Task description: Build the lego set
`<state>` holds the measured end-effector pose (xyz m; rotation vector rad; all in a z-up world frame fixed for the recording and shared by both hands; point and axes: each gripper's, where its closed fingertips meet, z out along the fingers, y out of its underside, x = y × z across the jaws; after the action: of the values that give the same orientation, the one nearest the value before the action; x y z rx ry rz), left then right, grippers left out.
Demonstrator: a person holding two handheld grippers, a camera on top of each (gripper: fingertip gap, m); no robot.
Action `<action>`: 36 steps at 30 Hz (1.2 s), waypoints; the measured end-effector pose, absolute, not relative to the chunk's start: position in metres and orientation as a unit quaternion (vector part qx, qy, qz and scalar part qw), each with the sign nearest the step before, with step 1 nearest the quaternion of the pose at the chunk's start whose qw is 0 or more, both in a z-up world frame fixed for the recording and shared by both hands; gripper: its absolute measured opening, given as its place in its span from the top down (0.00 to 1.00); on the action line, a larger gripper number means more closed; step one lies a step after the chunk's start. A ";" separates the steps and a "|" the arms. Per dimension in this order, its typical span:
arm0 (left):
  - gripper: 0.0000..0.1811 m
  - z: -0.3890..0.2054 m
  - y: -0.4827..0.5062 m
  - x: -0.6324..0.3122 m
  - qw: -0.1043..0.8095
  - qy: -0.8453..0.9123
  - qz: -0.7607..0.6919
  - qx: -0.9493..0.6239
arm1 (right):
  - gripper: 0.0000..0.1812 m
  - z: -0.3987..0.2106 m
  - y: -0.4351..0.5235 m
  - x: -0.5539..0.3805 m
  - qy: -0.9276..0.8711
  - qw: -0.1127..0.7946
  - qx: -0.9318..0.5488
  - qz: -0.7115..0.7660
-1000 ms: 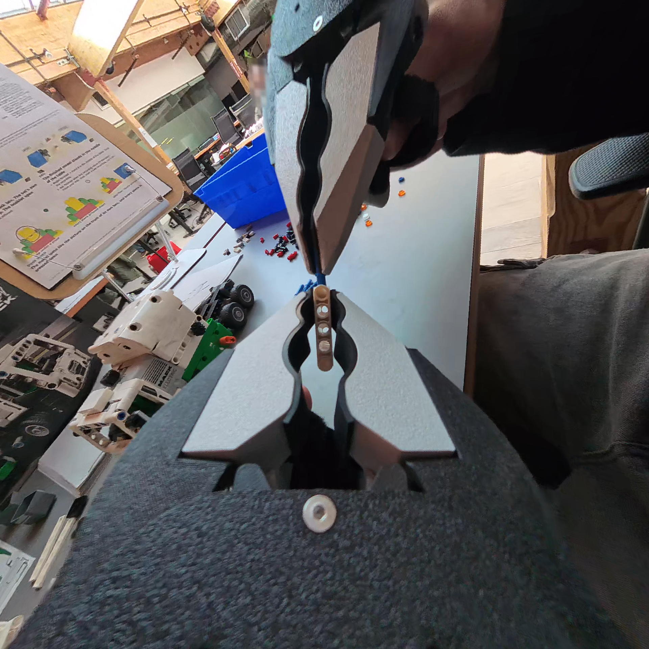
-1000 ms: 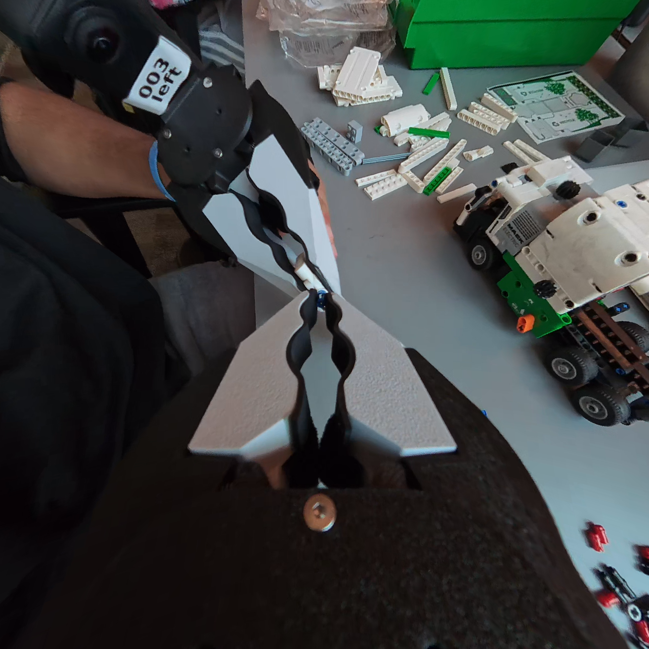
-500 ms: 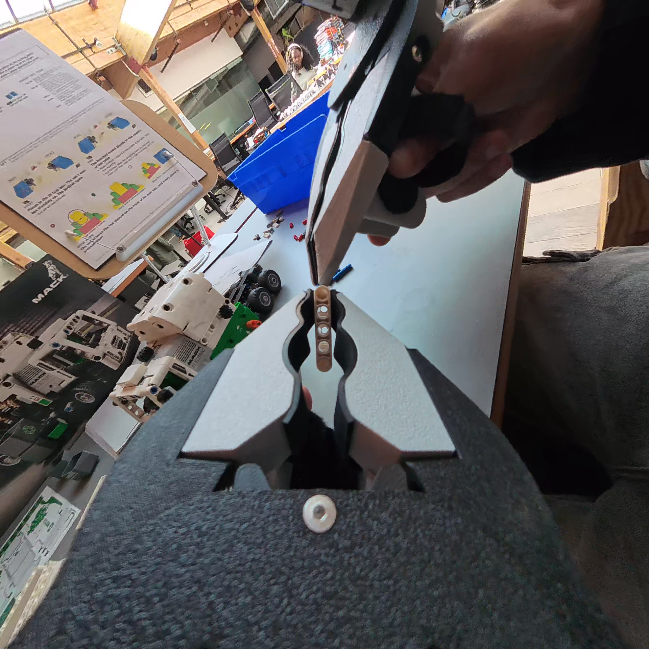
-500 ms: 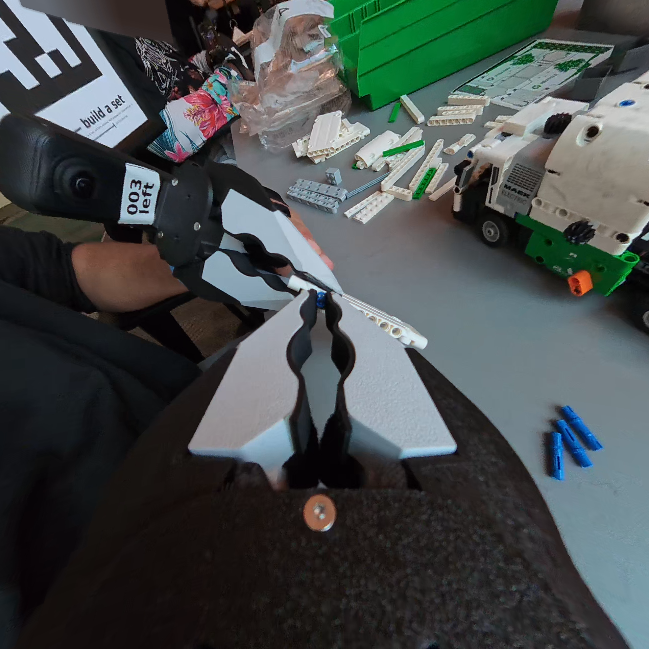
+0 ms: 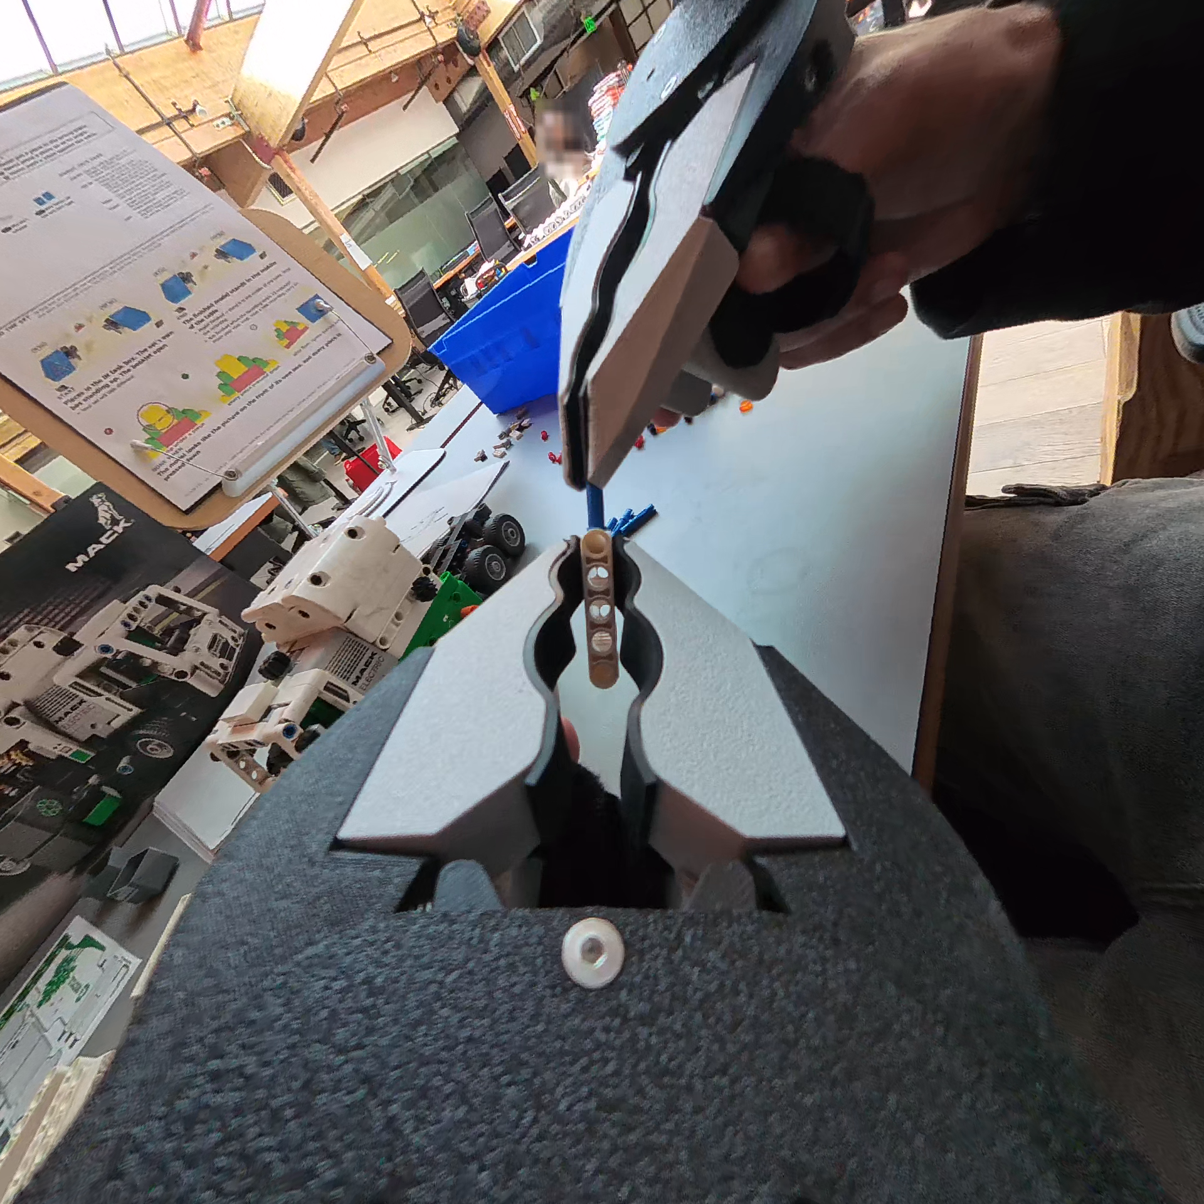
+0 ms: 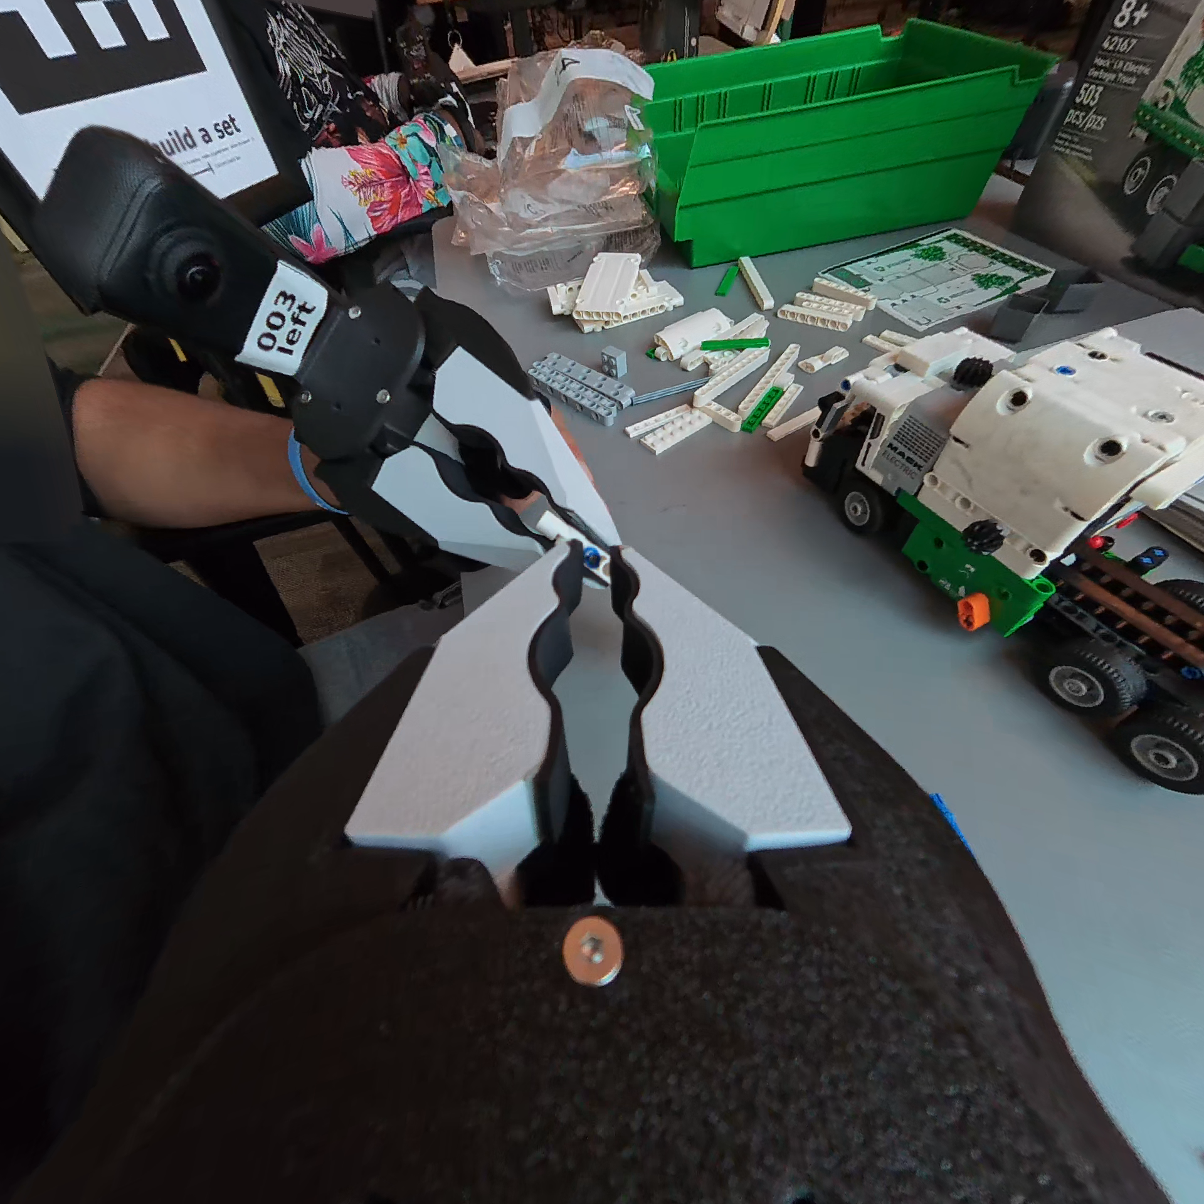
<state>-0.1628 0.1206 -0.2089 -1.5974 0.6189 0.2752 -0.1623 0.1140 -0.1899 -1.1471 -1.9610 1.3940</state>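
above table (image 5: pixel 814 521), beam (image 5: pixel 599 612) between left tongs (image 5: pixel 596 554).

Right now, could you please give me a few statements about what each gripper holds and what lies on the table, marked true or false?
1. The left gripper is shut on a pale perforated lego beam. True.
2. The right gripper holds a red pin. False: it grips a blue lego pin.
3. The blue pin's tip meets the beam's end. True.
4. The white-and-green lego truck lies on its side. False: it stands on its wheels.
5. The green plastic bin sits on the grey table. True.
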 end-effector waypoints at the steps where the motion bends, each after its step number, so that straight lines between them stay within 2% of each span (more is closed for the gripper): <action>1: 0.97 -0.209 0.120 -0.163 0.647 0.271 0.120 -0.702 | 0.97 -0.192 0.113 -0.162 -0.718 0.232 -0.419 0.506; 8: 0.97 -0.211 0.121 -0.165 0.641 0.271 0.126 -0.707 | 0.98 -0.200 0.111 -0.164 -0.719 0.217 -0.433 0.498; 14: 0.97 -0.203 0.119 -0.165 0.662 0.258 0.102 -0.697 | 0.98 -0.189 0.108 -0.165 -0.720 0.244 -0.408 0.506; 15: 0.97 -0.199 0.118 -0.168 0.671 0.246 0.091 -0.694 | 0.95 -0.183 0.110 -0.162 -0.721 0.253 -0.392 0.512; 21: 0.97 -0.167 0.102 -0.183 0.727 0.164 -0.100 -0.659 | 0.86 -0.185 0.148 -0.158 -0.724 0.306 -0.385 0.484; 26: 0.97 -0.153 0.091 -0.180 0.739 0.145 -0.220 -0.620 | 0.82 -0.186 0.125 -0.163 -0.692 0.235 -0.379 0.567; 28: 0.97 -0.151 0.089 -0.178 0.739 0.146 -0.238 -0.613 | 0.84 -0.184 0.115 -0.166 -0.682 0.219 -0.370 0.592; 30: 0.97 -0.152 0.089 -0.176 0.736 0.150 -0.243 -0.615 | 0.95 -0.181 0.111 -0.168 -0.669 0.215 -0.363 0.612; 33: 0.96 -0.149 0.088 -0.178 0.739 0.140 -0.256 -0.608 | 0.96 -0.178 0.108 -0.167 -0.663 0.203 -0.360 0.625; 36: 0.91 -0.149 0.089 -0.177 0.737 0.137 -0.262 -0.608 | 0.96 -0.173 0.099 -0.169 -0.647 0.208 -0.356 0.641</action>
<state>-0.1767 0.0890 -0.1491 -1.3351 0.3006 -0.5754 -0.1687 0.0995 -0.1727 -0.9919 -1.8006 1.7854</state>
